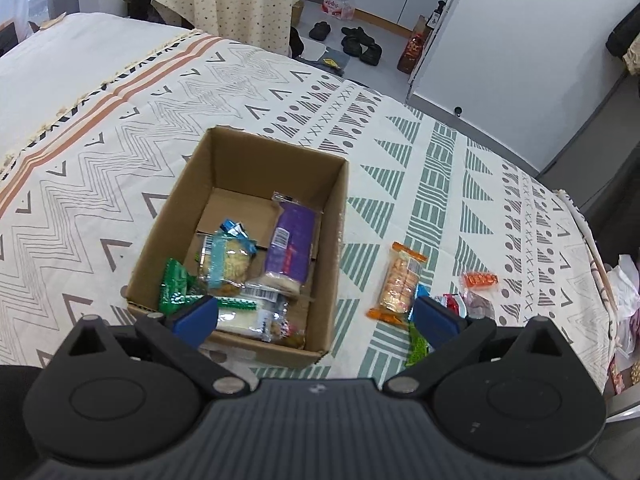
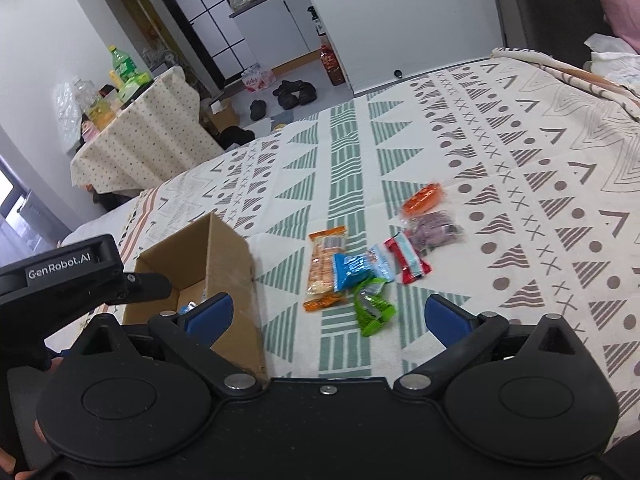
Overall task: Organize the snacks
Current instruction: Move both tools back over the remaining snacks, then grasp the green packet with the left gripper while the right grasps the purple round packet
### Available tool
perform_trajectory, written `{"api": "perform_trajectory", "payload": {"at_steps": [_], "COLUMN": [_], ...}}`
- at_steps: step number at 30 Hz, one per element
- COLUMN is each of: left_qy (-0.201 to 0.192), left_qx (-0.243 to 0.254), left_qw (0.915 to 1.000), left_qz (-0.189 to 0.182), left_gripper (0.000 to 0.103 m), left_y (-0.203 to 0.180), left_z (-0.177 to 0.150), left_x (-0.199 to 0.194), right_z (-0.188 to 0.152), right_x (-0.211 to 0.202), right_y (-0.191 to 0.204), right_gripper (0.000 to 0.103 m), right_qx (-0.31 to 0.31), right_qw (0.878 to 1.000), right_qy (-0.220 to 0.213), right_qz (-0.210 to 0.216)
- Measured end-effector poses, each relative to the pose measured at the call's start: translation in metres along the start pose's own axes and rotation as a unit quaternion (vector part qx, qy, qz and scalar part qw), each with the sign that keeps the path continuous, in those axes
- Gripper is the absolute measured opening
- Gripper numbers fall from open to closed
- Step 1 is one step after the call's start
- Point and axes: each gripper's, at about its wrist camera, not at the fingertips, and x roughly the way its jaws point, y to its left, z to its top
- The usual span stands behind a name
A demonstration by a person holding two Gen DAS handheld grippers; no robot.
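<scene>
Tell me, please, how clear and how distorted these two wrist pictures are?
Left wrist view: fisheye bends the bed edge; cardboard box and its snacks are sharp, lighting soft and even. Right wrist view: same bowing; loose snack packets are slightly smeared, the green packet most.

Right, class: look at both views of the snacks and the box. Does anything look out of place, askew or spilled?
Nothing is spilled or damaged. Six packets lie loose and crooked on the bedspread beside the cardboard box, a few overlapping, while others are piled inside it.
</scene>
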Motion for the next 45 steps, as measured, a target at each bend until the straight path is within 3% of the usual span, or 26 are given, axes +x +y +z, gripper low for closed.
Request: {"api": "perform_trajectory", "payload": {"at_steps": [6,26,34,45], "left_qy": [0.006,0.048,0.077,0.126], "left_qx": [0.010,0.048,0.044,0.034], "left_qw": [0.9999,0.9977,0.9960,0.9913], "left_qz": [0.002,0.006,-0.011,-0.016], "left_gripper": [0.103,0.102,0.099,0.068], "left_y": [-0.018,-0.081,-0.094,-0.107], "left_z": [-0.006,-0.024,-0.031,-0.035], "left_x": [0.004,0.039,0.071,0.122], "right_z": [0.002,0.007,0.010,0.017], "right_x": [-0.001,0.012,0.026,0.054], "right_y": [-0.019,-0.084,-0.110,-0.123], "right_gripper": [0.098,0.098,0.073,0.057], "right_qx": [0.011,0.051,0.064,0.069], "right_qw": [1.000,0.998,0.997,0.996], "right_qy": [-0.001,0.022,0.040,0.062], "right_qz": [-0.002,0.003,0.004,0.011]}}
